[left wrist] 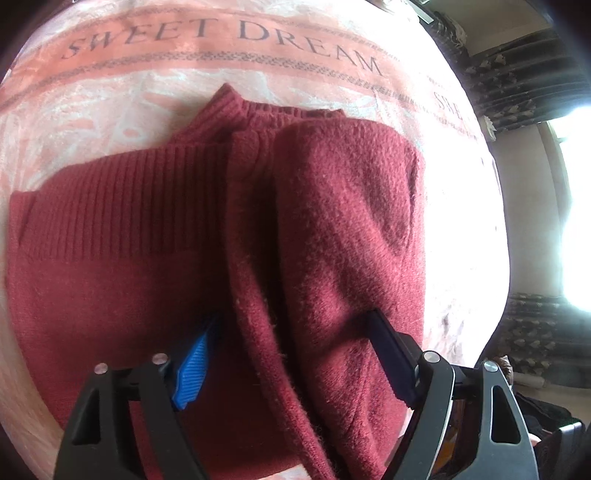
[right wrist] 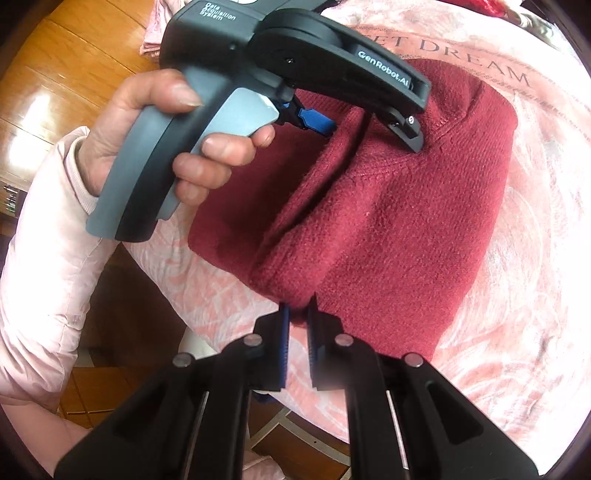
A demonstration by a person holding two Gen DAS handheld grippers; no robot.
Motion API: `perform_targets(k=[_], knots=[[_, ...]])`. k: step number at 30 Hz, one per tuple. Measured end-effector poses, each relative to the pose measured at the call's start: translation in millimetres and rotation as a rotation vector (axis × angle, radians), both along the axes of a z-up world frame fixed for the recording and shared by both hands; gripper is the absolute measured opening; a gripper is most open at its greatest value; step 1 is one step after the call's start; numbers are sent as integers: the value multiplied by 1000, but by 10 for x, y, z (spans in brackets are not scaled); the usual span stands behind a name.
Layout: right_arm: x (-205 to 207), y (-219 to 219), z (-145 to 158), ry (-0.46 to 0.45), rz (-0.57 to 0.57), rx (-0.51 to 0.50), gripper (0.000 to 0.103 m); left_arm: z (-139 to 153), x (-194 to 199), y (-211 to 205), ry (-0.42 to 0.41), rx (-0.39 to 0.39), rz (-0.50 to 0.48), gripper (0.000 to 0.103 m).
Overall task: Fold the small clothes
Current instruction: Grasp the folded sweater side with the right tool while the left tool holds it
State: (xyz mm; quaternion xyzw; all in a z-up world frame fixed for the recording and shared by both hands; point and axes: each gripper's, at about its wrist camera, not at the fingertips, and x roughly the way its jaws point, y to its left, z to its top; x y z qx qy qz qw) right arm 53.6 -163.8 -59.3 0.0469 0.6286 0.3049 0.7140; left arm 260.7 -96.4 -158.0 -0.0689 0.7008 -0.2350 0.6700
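A dark red knit sweater [left wrist: 155,229] lies on a pink cloth printed "SWEET DREAM" [left wrist: 221,33]. One side is folded over the body as a thick flap [left wrist: 347,221]. My left gripper [left wrist: 291,325] is open, its fingers straddling the folded flap's ridge; it also shows in the right wrist view [right wrist: 373,125], held by a hand. In the right wrist view the sweater [right wrist: 399,221] fills the middle, and my right gripper [right wrist: 298,306] is shut on the near corner of its fold.
The pink cloth [right wrist: 535,258] covers a round table whose edge runs at the left, with wooden floor [right wrist: 55,74] beyond. The person's pink sleeve [right wrist: 48,240] is at the left. A dark patterned curtain [left wrist: 517,81] and bright window are on the right.
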Motion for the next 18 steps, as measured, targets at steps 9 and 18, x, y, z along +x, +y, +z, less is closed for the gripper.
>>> perform_targets(k=[9,18], knots=[[-45,57,60,-17,16,6,7,31,298,-170,-1,-10,22,19],[-89,333,318,-80,71,12,7,481,109,56,-123,-51,19,16]])
